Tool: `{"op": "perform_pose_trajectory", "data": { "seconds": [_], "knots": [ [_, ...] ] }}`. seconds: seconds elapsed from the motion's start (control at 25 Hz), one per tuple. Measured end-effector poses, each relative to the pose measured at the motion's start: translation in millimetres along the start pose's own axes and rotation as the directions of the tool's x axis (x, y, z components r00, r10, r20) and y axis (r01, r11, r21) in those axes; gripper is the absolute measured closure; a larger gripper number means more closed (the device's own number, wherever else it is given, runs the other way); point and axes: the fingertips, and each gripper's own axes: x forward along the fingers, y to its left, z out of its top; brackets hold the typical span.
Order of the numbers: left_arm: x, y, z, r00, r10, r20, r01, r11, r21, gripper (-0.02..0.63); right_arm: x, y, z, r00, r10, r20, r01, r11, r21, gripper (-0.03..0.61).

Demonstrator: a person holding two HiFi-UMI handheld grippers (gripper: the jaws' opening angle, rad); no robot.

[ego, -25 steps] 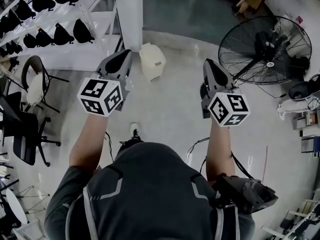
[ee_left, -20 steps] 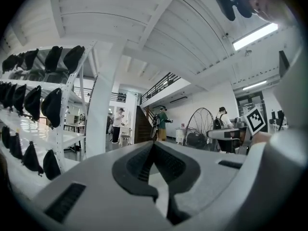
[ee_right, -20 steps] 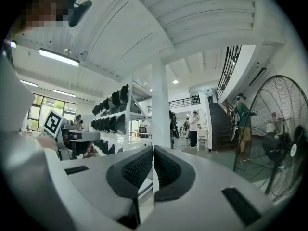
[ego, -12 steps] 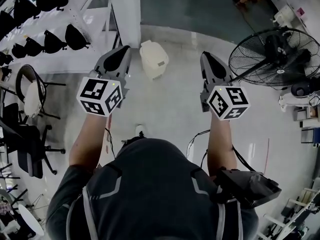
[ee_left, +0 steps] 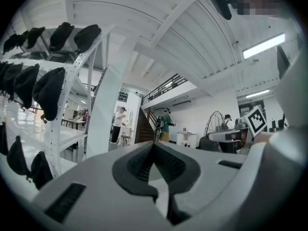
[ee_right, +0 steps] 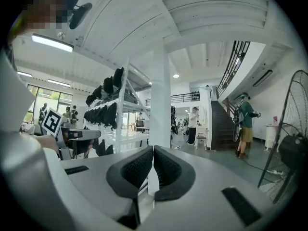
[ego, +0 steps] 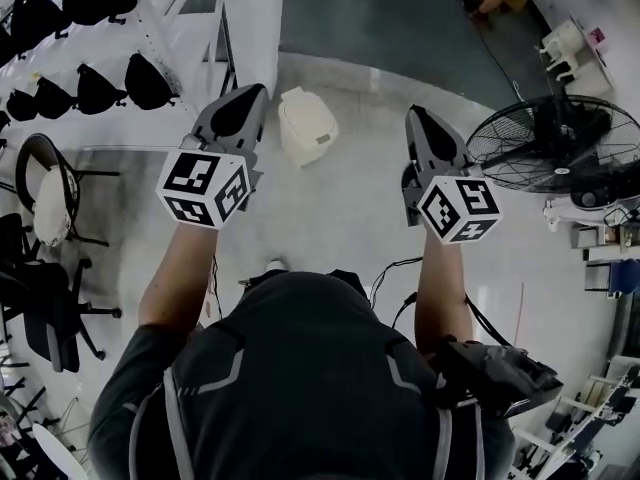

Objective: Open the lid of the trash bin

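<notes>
The left gripper [ego: 252, 98] and right gripper [ego: 416, 120] both have their jaws pressed together on nothing, while the bin [ego: 306, 125], lid [ego: 314, 115] down, stands on the floor [ego: 340, 218] at upper centre of the head view, between their tips.

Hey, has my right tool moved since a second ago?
Yes. Judged against the floor fan, the right tool has gone forward: the fan's hub sat above its tip in the frame earlier and now sits below it.

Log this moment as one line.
left tool: shut, empty | right tool: shut, empty | trash bin: closed, untouched, ahead of tools
</notes>
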Motion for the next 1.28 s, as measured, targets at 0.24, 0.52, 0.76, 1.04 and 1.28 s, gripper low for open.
{"op": "perform_pose_trajectory", "data": {
  "seconds": [0.24, 0.52, 0.76, 1.04, 1.28],
  "knots": [
    [23, 17, -12, 1.0, 0.007, -0.02, -0.008, 1.0, -0.02, 0.606, 29, -13, -3, 1.0, 0.017, -0.008, -0.017, 1.0, -0.001, 0.551],
    [76, 23, -21, 0.997, 0.067, -0.032, -0.068, 0.998, -0.004, 0.606, 72, -63, -12, 0.997, 0.074, 0.029, -0.075, 0.997, 0.02, 0.551],
    [151, 27, -16, 0.995, 0.1, -0.023, -0.1, 0.995, 0.005, 0.606, 126, -128, -11, 0.992, 0.12, 0.038, -0.12, 0.993, 0.02, 0.551],
    [229, 32, -16, 0.99, 0.135, -0.033, -0.135, 0.991, -0.003, 0.606, 181, -181, -11, 0.98, 0.195, 0.04, -0.196, 0.981, 0.017, 0.551],
    [284, 31, -26, 0.984, 0.167, -0.056, -0.168, 0.986, -0.005, 0.606, 209, -219, -22, 0.971, 0.238, 0.026, -0.238, 0.971, 0.016, 0.551]
  ]
}}
